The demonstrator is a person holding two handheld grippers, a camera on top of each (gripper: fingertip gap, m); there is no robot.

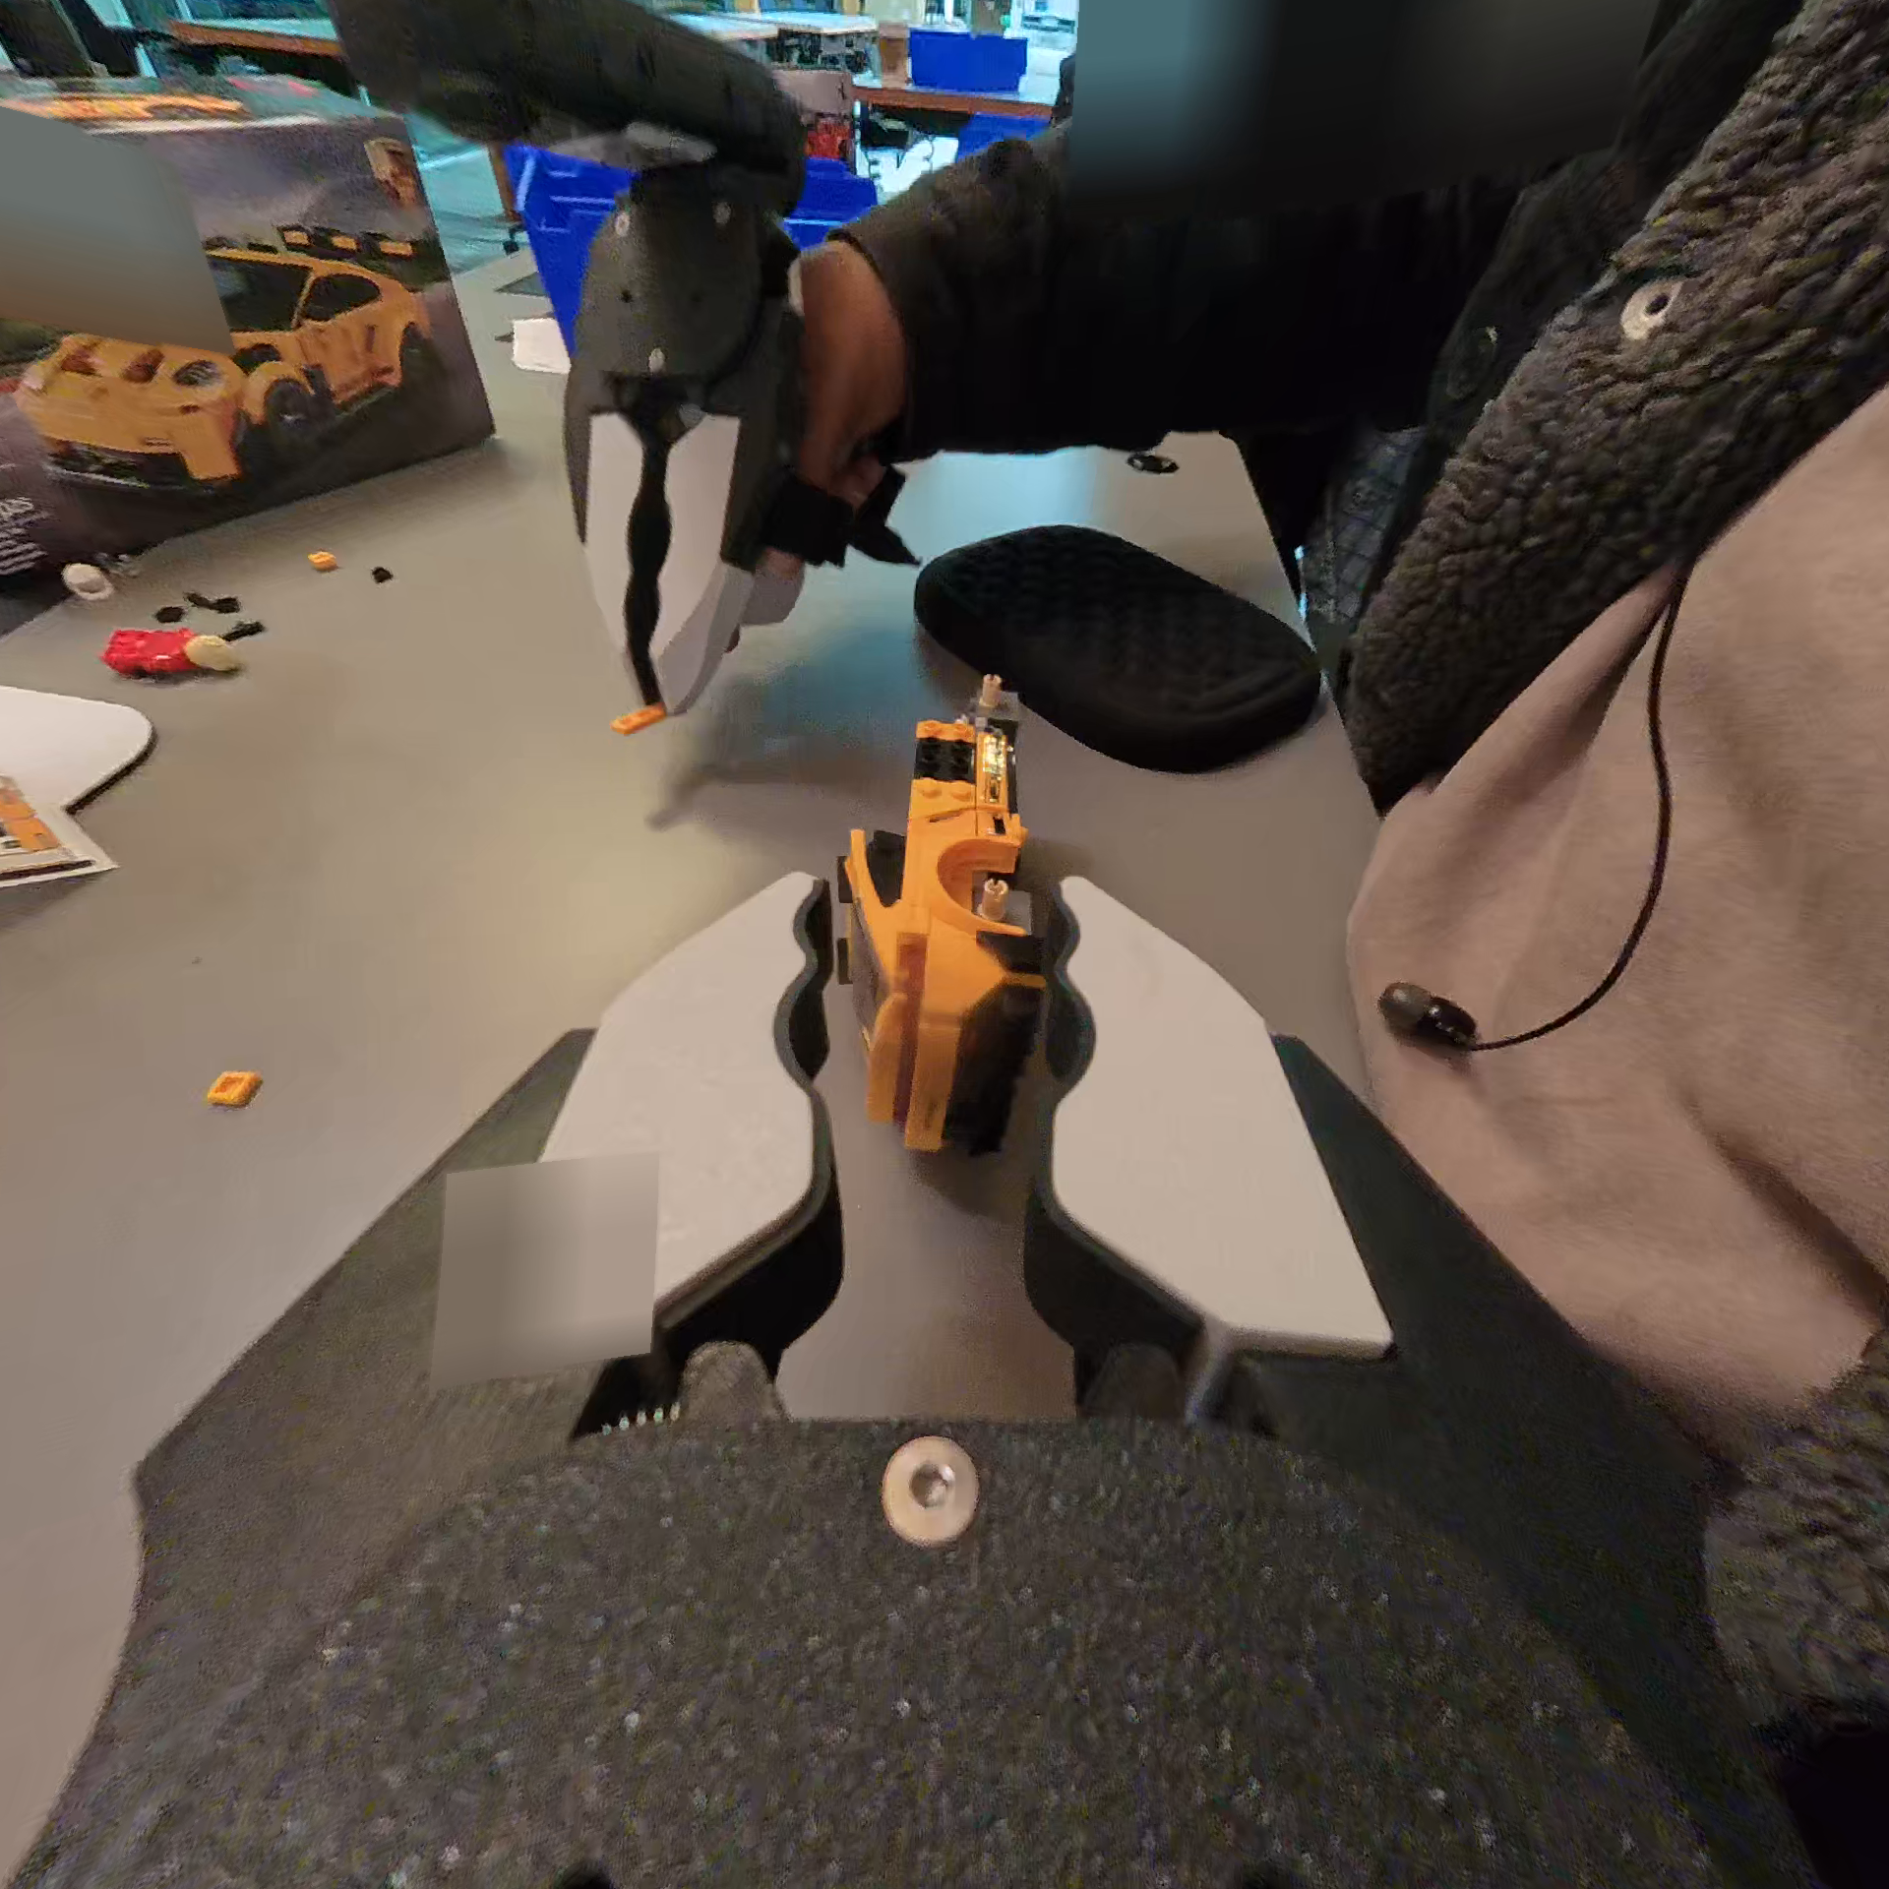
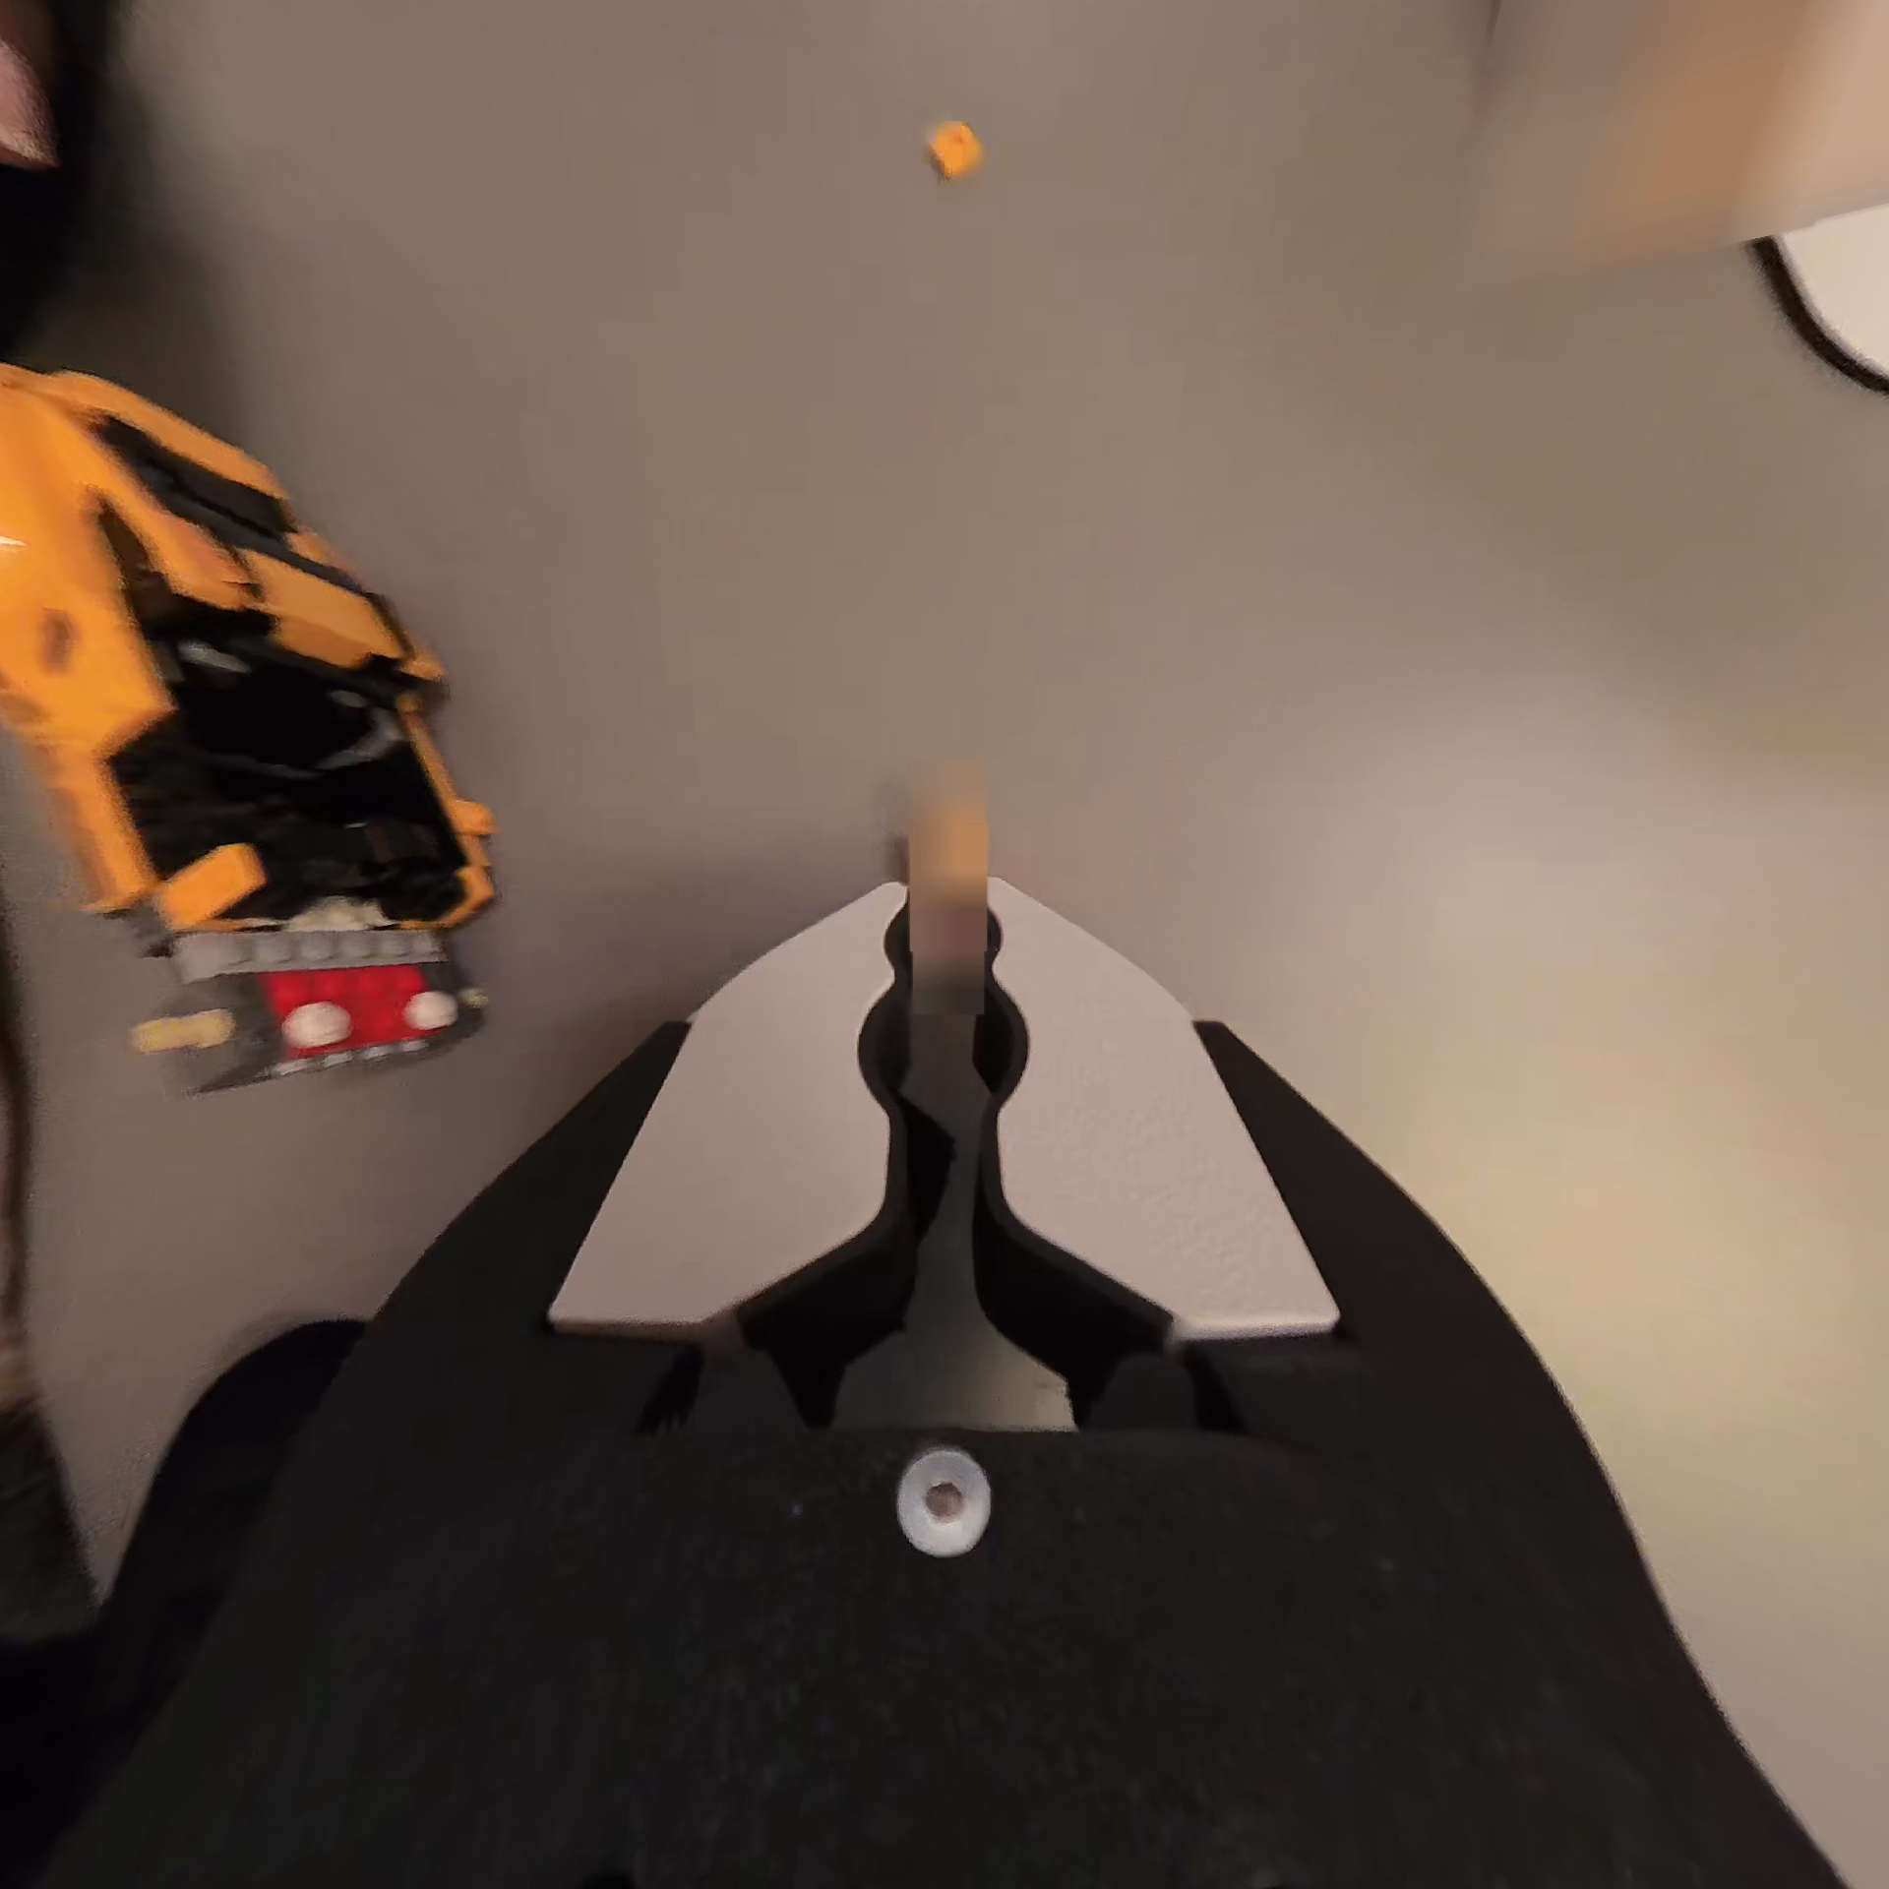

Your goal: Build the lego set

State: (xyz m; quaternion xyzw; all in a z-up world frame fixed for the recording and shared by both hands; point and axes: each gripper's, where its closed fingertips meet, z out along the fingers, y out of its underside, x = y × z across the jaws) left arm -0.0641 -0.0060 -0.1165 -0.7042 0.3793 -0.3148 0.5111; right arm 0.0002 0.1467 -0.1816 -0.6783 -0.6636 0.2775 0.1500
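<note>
Left hand-held gripper (image 1: 935,971) holds the yellow brick car (image 1: 946,981) on the tabletop (image 1: 409,869); beside the car, right hand-held gripper (image 1: 654,705) seemingly pinches a small orange plate (image 1: 638,720), not yet attached.

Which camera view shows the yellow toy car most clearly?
The left wrist view: the yellow toy car is sharp there, seen along its length between the left tongs. The right wrist view shows the car blurred at the left edge, partly cut off, with red bricks at one end.
</note>
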